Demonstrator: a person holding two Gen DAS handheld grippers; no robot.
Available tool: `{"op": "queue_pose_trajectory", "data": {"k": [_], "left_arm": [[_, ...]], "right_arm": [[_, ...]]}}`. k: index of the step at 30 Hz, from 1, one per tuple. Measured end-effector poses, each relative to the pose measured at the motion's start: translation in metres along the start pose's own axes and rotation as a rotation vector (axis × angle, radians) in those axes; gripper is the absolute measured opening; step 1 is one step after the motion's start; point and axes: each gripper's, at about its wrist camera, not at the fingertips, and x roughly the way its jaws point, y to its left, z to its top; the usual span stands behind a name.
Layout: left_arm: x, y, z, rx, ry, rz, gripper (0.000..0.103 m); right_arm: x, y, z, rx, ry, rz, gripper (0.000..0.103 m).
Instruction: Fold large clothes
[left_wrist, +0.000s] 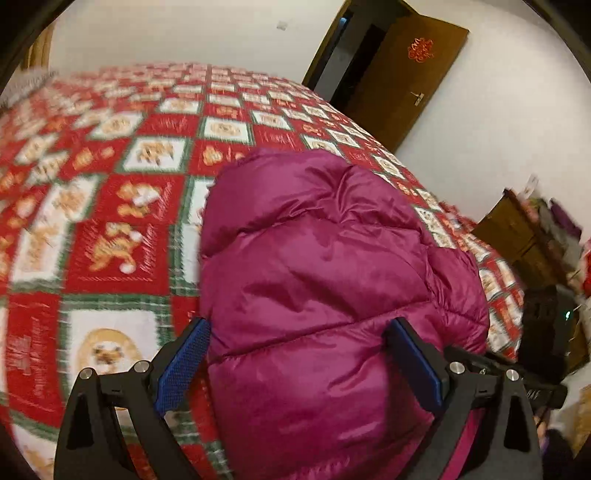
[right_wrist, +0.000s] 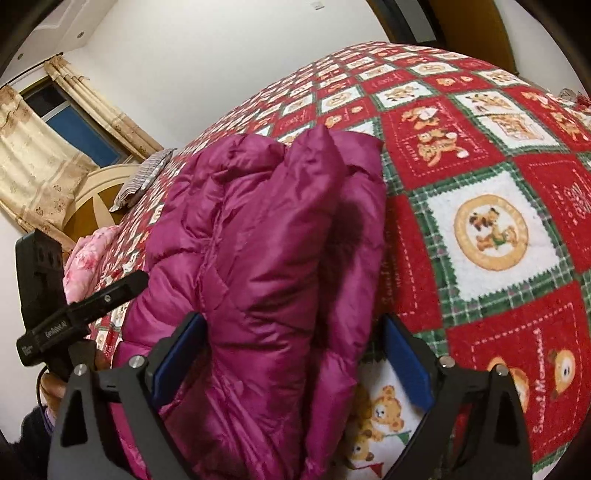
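Magenta, glossy and quilted, the down jacket (left_wrist: 325, 280) lies bunched on the bed, over a red, white and green bear-print blanket (left_wrist: 110, 206), near the edge closest to the person. In the left wrist view the left gripper (left_wrist: 299, 365) has its blue-padded fingers (left_wrist: 183, 365) spread wide on either side of a puffy section of the jacket; the pads sit beside the fabric and do not look pressed into it, so it reads as released rather than clamped. The right gripper (right_wrist: 293, 365) is likewise spread, with one pad against a thick fold of the jacket (right_wrist: 258, 258) and the other standing clear over the blanket (right_wrist: 480, 221).

Judging by its look, the jacket is light but bulky, soft and springy, and its shiny shell is probably slippery. A pinch on a fat, air-filled panel would likely slide off or catch only the outer layer. Better holds would be a stitched seam, a hem or a cuff, where the fill is thin. Folds will tend to spring open, so each one probably needs pressing flat. A wooden door (left_wrist: 402, 74) stands beyond the bed.
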Motion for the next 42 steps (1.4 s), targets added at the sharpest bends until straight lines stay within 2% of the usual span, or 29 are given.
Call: {"op": "queue_pose_trajectory", "data": {"k": [4,7,15,20,21,23,26,30,35,42], "left_arm": [[0.017,0.015,0.0,-0.092,0.04,-0.089,0.098],[0.023,0.023,-0.003,-0.12,0.052,-0.135,0.098],[0.032,0.016,0.002,-0.09,0.063,-0.131,0.098],[0.032,0.009,0.0,-0.039,0.046,-0.111,0.098],[0.032,0.008,-0.002,-0.033,0.044,-0.106,0.095],[0.028,0.005,-0.006,-0.026,0.034,-0.102,0.09],[0.019,0.003,-0.016,-0.049,0.025,-0.113,0.084],[0.001,0.003,-0.037,-0.092,0.003,-0.152,0.081],[-0.007,-0.009,-0.045,-0.152,0.004,-0.211,0.08],[-0.012,-0.055,-0.025,-0.1,-0.031,-0.296,0.08]], "right_arm": [[0.005,0.0,0.002,-0.01,-0.002,0.0,0.1],[0.008,0.003,0.002,-0.026,-0.007,-0.01,0.1],[0.02,0.016,0.007,-0.089,0.009,-0.044,0.098],[0.024,0.024,0.006,-0.11,0.018,-0.032,0.078],[0.024,0.027,0.004,-0.12,0.023,-0.033,0.076],[0.024,0.03,0.003,-0.121,0.032,-0.02,0.061],[0.02,0.037,-0.003,-0.13,0.028,-0.031,0.052],[0.006,0.046,-0.015,-0.142,0.027,-0.031,0.047],[-0.019,0.055,-0.031,-0.167,0.017,-0.038,0.039],[-0.066,0.055,-0.028,-0.206,-0.08,-0.059,0.036]]}}
